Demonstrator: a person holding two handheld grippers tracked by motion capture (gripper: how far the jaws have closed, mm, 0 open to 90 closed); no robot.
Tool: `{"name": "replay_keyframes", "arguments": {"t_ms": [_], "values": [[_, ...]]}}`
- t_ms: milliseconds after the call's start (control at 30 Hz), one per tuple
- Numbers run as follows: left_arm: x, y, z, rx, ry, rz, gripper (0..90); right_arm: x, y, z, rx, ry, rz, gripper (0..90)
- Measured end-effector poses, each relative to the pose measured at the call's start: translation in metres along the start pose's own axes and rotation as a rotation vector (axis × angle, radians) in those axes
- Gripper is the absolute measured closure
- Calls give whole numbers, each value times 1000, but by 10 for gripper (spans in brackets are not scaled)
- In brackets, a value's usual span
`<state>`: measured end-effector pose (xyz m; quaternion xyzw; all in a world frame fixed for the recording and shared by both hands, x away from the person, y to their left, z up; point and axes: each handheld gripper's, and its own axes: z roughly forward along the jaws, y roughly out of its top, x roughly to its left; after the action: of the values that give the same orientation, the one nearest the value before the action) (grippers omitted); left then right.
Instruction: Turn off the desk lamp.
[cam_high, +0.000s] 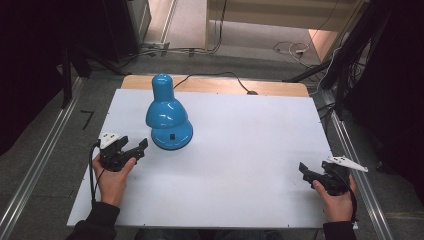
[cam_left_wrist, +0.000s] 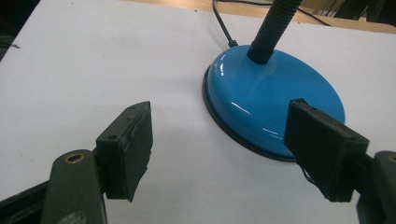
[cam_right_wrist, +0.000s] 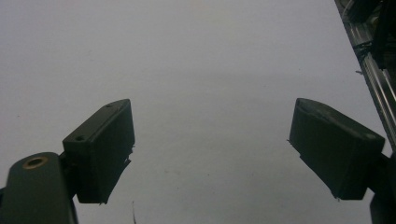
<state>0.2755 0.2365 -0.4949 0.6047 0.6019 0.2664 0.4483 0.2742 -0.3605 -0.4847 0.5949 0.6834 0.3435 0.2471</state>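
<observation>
In the high view, a glossy blue desk lamp with a bell-shaped shade, flexible neck and round base (cam_high: 168, 120) stands on the left far part of the white-topped bench (cam_high: 240, 165). Its shade is bent down over the base, and a black cord (cam_high: 220, 77) runs from it toward the bench's far edge. The left gripper (cam_high: 131, 151), held in the person's left hand (cam_high: 113, 177), rests on the bench just left of and nearer than the lamp's base, its fingers spread apart and holding nothing. The right gripper (cam_high: 306, 172), held in the right hand (cam_high: 338, 196), lies near the bench's right near edge, well apart from the lamp.

In the left gripper view, the two black fingers (cam_left_wrist: 128, 149) stand wide open and empty above the white surface. The lamp's blue base (cam_left_wrist: 271, 100) sits just beyond them, with the right finger overlapping the base's near rim in the picture; whether they touch cannot be told. The ribbed dark neck (cam_left_wrist: 273, 28) rises from the base.

In the right gripper view, the fingers (cam_right_wrist: 102, 149) are likewise wide apart, with bare white bench between them and a metal rail (cam_right_wrist: 373, 70) at the far right.
</observation>
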Motion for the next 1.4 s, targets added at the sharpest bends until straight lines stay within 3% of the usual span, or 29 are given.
{"name": "replay_keyframes", "arguments": {"t_ms": [1400], "values": [[-3, -7, -20, 9, -8, 26, 252, 1, 0, 0, 4, 1, -5, 127]]}}
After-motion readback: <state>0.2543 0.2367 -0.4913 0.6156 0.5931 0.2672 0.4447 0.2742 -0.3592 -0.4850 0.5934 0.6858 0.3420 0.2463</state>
